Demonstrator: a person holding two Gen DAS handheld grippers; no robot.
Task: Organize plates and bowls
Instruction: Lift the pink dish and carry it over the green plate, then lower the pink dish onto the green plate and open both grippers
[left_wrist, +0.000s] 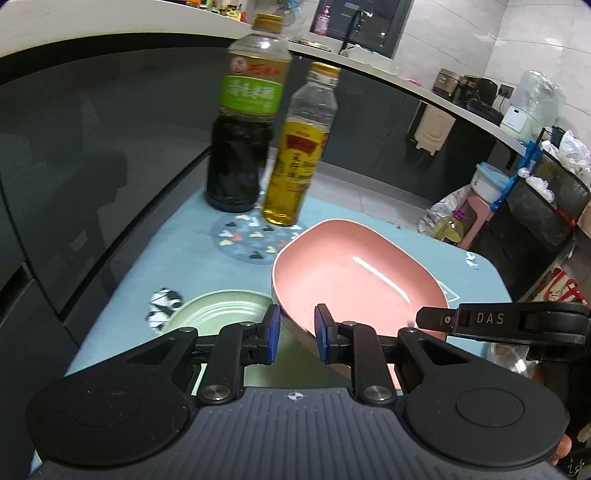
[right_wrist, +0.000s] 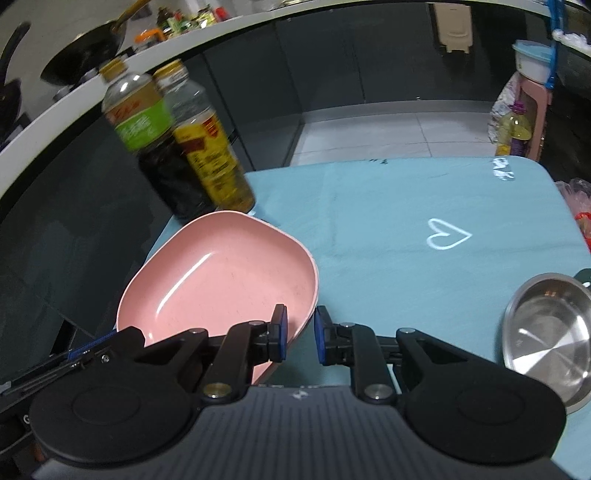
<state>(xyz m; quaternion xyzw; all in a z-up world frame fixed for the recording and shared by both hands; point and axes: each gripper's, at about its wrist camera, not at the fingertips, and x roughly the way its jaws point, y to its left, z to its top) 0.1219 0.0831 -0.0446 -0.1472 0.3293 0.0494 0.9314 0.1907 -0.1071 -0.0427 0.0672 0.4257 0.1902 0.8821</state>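
Plate under test: pink rounded-rectangle plastic plate (left_wrist: 354, 280), shallow, raised rim, glossy inside with a bright streak of reflected light. It is tilted and lifted off the light-blue desk (right_wrist: 424, 206), carried at two points on its near rim.

Left hand-held gripper (left_wrist: 295, 334): jaws nearly together, blue pads straddling the near-left rim; gripping the plate. Right hand-held gripper (right_wrist: 300, 334): jaws narrow and straddling the near-right corner of the rim; judged to be clamped on the plate.

Handling, as judgement: light, stiff, not brittle; smooth glaze likely slippery under a thin rim pinch, so the hold belongs where the rim turns up, one gripper each side, plate kept close to level.

Other ware: pale-green round ribbed plate (left_wrist: 221, 310) flat on the desk, near left, partly under the pink one; a likely stacking base. Round stainless-steel bowl (right_wrist: 546, 328), mirror-bright, near right on the desk.

Obstacles: dark soy-sauce bottle with green label (left_wrist: 243, 122) and yellow oil bottle (left_wrist: 299, 147), upright at the far left edge, close to the plate's far rim.
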